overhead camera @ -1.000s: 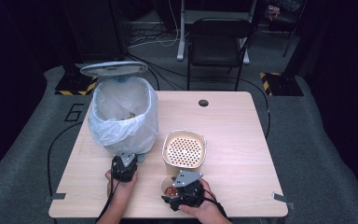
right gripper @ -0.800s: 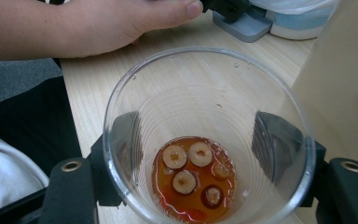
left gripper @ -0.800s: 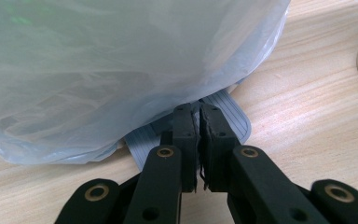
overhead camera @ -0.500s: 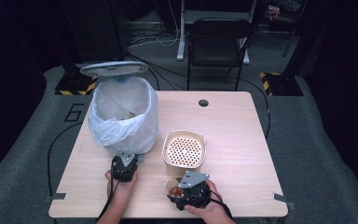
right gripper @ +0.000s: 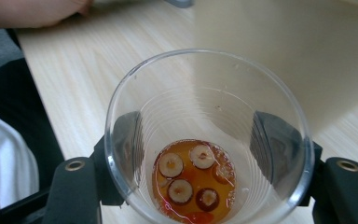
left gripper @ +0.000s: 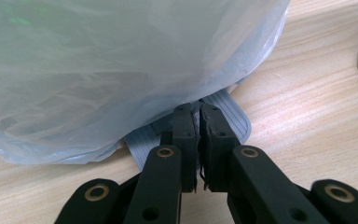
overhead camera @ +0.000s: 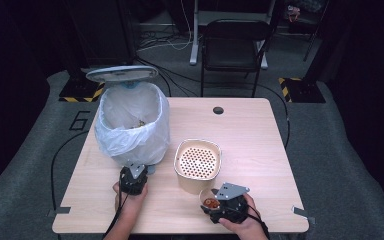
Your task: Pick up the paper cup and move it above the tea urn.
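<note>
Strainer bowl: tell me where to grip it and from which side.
Grip the strainer bowl by its rim on the near side, one jaw inside and one outside, coming from above. It stands upright and open-topped, with walls too wide to span. The bin crowds its left and the cup sits just in front.

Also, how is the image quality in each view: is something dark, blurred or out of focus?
High view: the table is evenly lit, the room behind it dark, and the whole picture is soft. Left gripper view: the bin bag looks hazy with a faint green glint, and the shut left claw is sharp. Right gripper view: the clear cup is sharp, but the beige strainer pot behind it is blurred.
</note>
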A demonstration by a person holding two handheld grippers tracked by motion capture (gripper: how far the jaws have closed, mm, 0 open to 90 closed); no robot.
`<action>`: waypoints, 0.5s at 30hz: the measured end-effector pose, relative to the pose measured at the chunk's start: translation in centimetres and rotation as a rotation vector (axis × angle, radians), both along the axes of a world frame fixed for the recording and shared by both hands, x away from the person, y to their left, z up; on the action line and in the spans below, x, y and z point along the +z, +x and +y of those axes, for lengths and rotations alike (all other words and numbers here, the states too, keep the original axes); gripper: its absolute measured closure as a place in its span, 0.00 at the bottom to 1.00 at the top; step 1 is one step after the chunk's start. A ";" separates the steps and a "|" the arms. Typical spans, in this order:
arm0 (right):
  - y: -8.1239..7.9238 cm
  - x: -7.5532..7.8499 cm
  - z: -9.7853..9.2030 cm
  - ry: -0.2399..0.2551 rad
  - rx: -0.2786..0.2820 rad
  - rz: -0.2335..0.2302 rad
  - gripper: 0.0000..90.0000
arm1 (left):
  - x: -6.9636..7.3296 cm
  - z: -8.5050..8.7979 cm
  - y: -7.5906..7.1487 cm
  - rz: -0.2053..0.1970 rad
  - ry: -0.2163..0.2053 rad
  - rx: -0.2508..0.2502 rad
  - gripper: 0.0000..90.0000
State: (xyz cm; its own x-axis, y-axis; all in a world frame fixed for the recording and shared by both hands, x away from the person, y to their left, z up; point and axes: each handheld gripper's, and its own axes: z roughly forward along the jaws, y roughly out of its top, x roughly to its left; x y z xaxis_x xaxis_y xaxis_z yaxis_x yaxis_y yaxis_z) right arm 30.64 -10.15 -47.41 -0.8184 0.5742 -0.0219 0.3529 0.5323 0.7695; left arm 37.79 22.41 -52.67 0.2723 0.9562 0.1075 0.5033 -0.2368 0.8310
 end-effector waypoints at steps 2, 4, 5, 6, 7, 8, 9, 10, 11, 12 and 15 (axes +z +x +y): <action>0.1 -0.1 -0.6 0.000 -0.019 0.003 0.38 | 0.0 0.0 0.0 -0.001 -0.002 0.000 0.95; 0.3 -0.1 -1.3 -0.007 -0.032 0.007 0.38 | 0.0 0.0 0.0 -0.001 -0.003 0.001 0.95; 0.3 -0.1 -1.6 -0.010 -0.037 0.008 0.38 | 0.0 0.0 0.0 -0.001 -0.002 0.000 0.95; 0.4 -0.1 -1.8 -0.005 -0.053 0.016 0.38 | 0.0 0.0 0.0 -0.001 -0.003 0.001 0.95; 0.5 -0.1 -2.2 -0.008 -0.058 0.015 0.38 | 0.0 0.0 0.0 -0.001 -0.002 0.000 0.95; 0.6 -0.1 -2.4 -0.003 -0.067 0.017 0.38 | 0.0 0.0 0.0 0.000 -0.002 0.000 0.95; 0.8 0.0 -2.7 -0.001 -0.078 0.014 0.38 | 0.0 0.0 0.0 -0.001 -0.001 0.000 0.95; 0.9 0.0 -3.0 0.004 -0.089 0.016 0.38 | 0.0 0.0 0.0 0.000 -0.001 0.000 0.95; 1.1 0.1 -3.3 0.002 -0.096 0.011 0.38 | 0.0 0.0 0.0 0.000 -0.001 0.000 0.95; 1.3 0.1 -3.5 0.007 -0.102 0.015 0.38 | 0.0 0.0 0.0 -0.001 -0.001 0.000 0.95; 1.8 0.2 -4.2 0.006 -0.128 0.006 0.38 | 0.0 0.0 0.0 0.000 0.000 0.000 0.95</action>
